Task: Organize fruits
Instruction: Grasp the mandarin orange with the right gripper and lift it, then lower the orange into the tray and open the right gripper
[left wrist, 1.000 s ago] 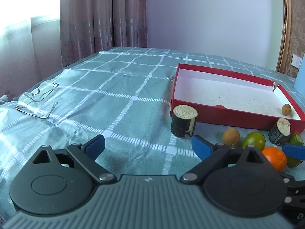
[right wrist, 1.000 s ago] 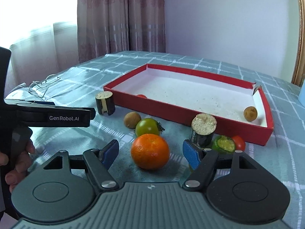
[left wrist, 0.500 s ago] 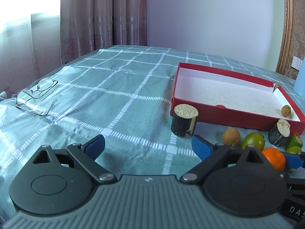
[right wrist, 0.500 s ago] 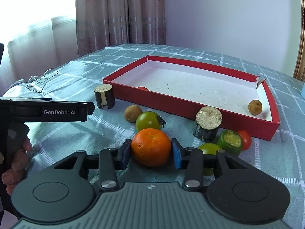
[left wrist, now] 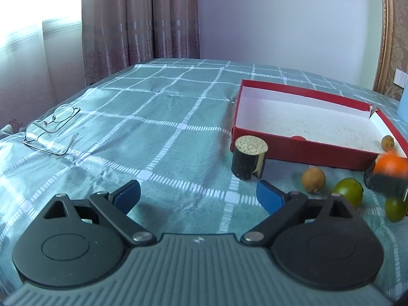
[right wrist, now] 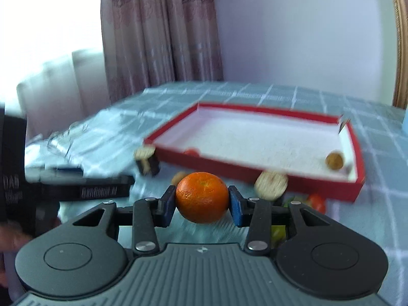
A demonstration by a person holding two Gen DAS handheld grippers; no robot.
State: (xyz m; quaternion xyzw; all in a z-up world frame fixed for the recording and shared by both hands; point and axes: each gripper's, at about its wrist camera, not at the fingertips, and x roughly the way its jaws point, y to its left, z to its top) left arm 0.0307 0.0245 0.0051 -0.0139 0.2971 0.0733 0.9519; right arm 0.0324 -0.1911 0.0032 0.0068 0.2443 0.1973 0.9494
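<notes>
My right gripper [right wrist: 202, 203] is shut on an orange [right wrist: 202, 196], lifted off the cloth in front of the red box [right wrist: 301, 181]; the same orange [left wrist: 392, 162] shows blurred at the right edge of the left wrist view. My left gripper [left wrist: 197, 195] stands open over bare cloth, holding nothing. In front of the red box [left wrist: 301, 150] lie a brown round fruit [left wrist: 313, 179], two green fruits [left wrist: 348, 191] [left wrist: 395, 208] and a dark cut cylinder [left wrist: 248, 160]. Inside the box are a small brown fruit [right wrist: 334, 160] and a red one [right wrist: 191, 152].
A pair of glasses [left wrist: 51, 130] lies on the checked teal cloth [left wrist: 153, 137] at the left. A second cut cylinder [right wrist: 270, 185] and a red tomato [right wrist: 316, 202] sit by the box's near right corner. Curtains and a wall stand behind.
My right gripper closed on the orange and lifted it off the cloth toward the box. The left gripper kept still and open.
</notes>
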